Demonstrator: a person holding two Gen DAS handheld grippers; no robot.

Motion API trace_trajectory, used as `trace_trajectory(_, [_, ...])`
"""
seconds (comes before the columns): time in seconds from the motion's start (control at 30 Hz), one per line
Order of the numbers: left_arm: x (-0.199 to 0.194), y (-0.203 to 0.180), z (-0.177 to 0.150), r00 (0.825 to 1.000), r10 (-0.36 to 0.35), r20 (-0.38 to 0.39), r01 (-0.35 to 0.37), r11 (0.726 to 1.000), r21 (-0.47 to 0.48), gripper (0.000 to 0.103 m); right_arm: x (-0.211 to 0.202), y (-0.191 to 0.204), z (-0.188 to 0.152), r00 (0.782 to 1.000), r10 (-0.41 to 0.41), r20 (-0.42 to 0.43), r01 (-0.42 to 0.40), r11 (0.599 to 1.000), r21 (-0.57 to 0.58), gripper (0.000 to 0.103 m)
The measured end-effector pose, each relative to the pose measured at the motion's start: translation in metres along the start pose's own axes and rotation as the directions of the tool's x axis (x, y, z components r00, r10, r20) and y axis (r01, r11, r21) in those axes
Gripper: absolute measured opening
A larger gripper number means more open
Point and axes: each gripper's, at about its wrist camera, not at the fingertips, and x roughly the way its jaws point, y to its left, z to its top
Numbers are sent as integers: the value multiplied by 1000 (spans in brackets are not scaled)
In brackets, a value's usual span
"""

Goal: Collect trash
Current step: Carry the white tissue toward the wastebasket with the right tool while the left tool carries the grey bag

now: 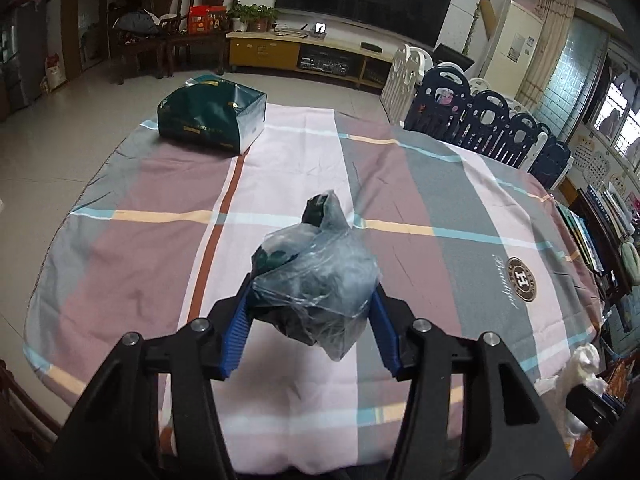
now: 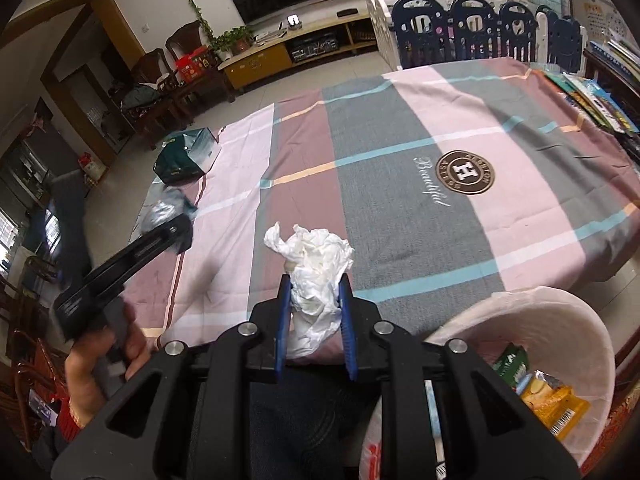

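The left gripper (image 1: 312, 300) has its blue fingers (image 1: 236, 336) clamped on a crumpled clear plastic bag with dark contents (image 1: 316, 280), held just above the plaid tablecloth (image 1: 460, 216), well short of the green gift bag (image 1: 212, 118) lying at the cloth's far left corner. The right gripper (image 2: 314, 312) is closed on a wad of white tissue (image 2: 316, 268) above the same cloth's near edge, beside the white-lined trash bin (image 2: 560, 320), which holds snack wrappers (image 2: 552, 400).
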Motion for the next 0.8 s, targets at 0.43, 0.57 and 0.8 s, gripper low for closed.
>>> trace_trajectory(0.43, [-146, -62, -24, 983, -44, 176, 10, 981, 192, 54, -85, -23, -20, 991, -60, 119, 58, 998, 18, 23])
trace_trajectory(0.57, [-167, -74, -40, 984, -67, 164, 34, 980, 196, 55, -104, -33, -24, 987, -72, 142, 67, 997, 40, 23])
trace_trajectory(0.8, [-180, -95, -74, 989, -84, 122, 51, 965, 256, 55, -117, -54, -41, 986, -106, 126, 99, 993, 60, 23])
